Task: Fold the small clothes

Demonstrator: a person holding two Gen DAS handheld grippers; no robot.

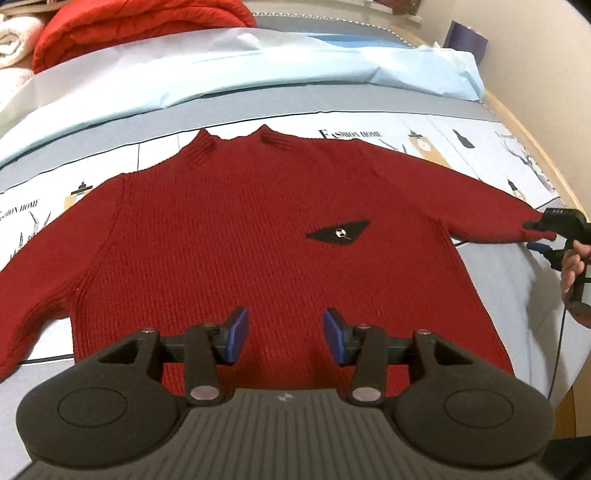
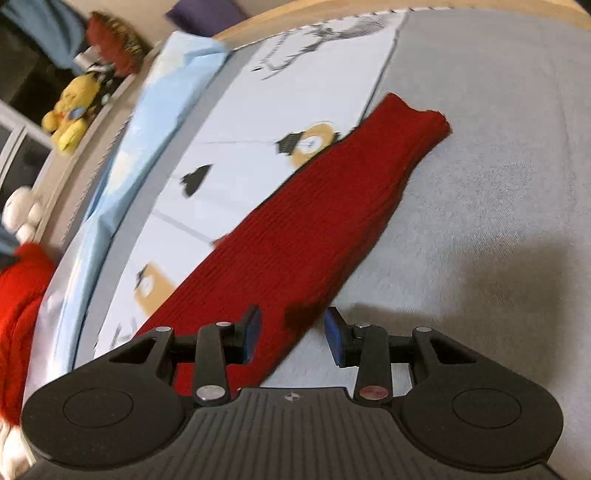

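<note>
The red sweater (image 1: 229,236) lies spread flat on the bed (image 2: 498,184), the left claw (image 1: 284,339) released above its lower body and the right claw (image 2: 291,338) released over one outstretched sleeve (image 2: 332,206).

The sweater (image 1: 236,236) lies flat on the bed (image 1: 491,295), collar far, a pillow (image 1: 221,74) beyond it.

Red quilt (image 1: 140,33) folded behind pale blue sheet (image 1: 258,70); yellow plush toy (image 2: 72,110) on ledge.
</note>
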